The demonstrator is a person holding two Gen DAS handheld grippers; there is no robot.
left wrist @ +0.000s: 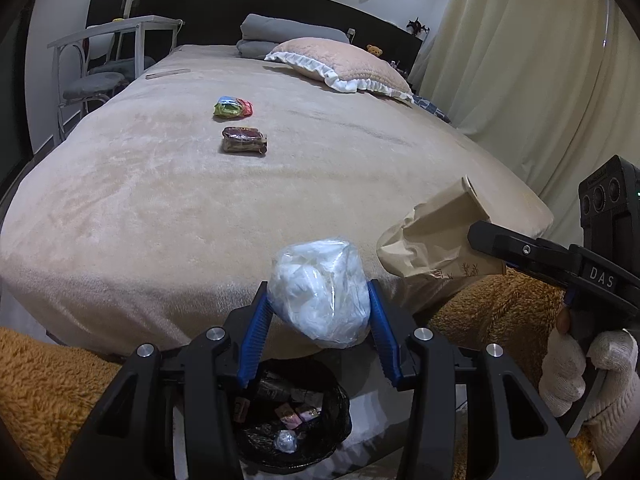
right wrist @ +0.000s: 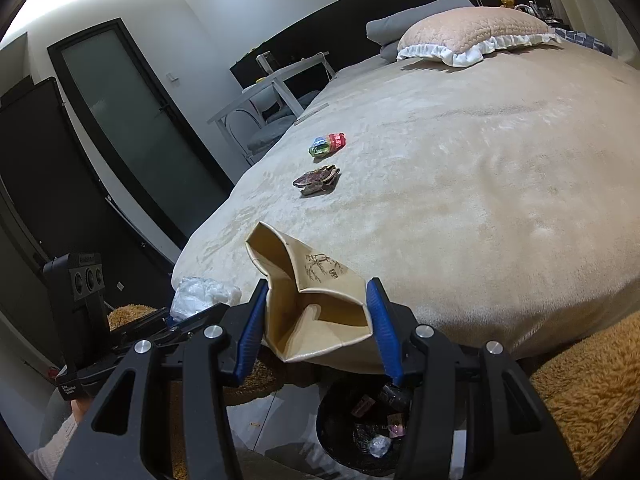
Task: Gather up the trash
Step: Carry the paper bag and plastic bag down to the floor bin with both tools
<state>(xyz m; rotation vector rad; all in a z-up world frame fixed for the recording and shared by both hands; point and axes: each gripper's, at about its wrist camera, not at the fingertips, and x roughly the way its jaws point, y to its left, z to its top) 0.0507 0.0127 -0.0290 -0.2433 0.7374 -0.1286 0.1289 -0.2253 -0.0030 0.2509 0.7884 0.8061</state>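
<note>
My left gripper (left wrist: pixel 318 298) is shut on a crumpled clear plastic bag (left wrist: pixel 320 288) stuffed with white tissue, held above a black-lined trash bin (left wrist: pixel 292 420) on the floor by the bed's foot. To its right, my right gripper (right wrist: pixel 318 300) is shut on a creased tan paper bag (right wrist: pixel 312 300), also seen as the paper bag (left wrist: pixel 436 240) in the left wrist view. The bin (right wrist: pixel 360 424) lies just below the right gripper too. On the beige bedspread (left wrist: pixel 160 200) lie a dark brown wrapper (left wrist: pixel 244 141) and a green, red and blue wrapper (left wrist: pixel 233 107).
A pink frilled pillow (left wrist: pixel 340 64) and folded grey blankets (left wrist: pixel 288 34) sit at the bed's head. A white table and chair (left wrist: pixel 100 64) stand left of the bed, cream curtains (left wrist: pixel 520 60) to the right. An orange shaggy rug (right wrist: pixel 580 400) covers the floor. A gloved hand (left wrist: pixel 588 376) holds the right gripper.
</note>
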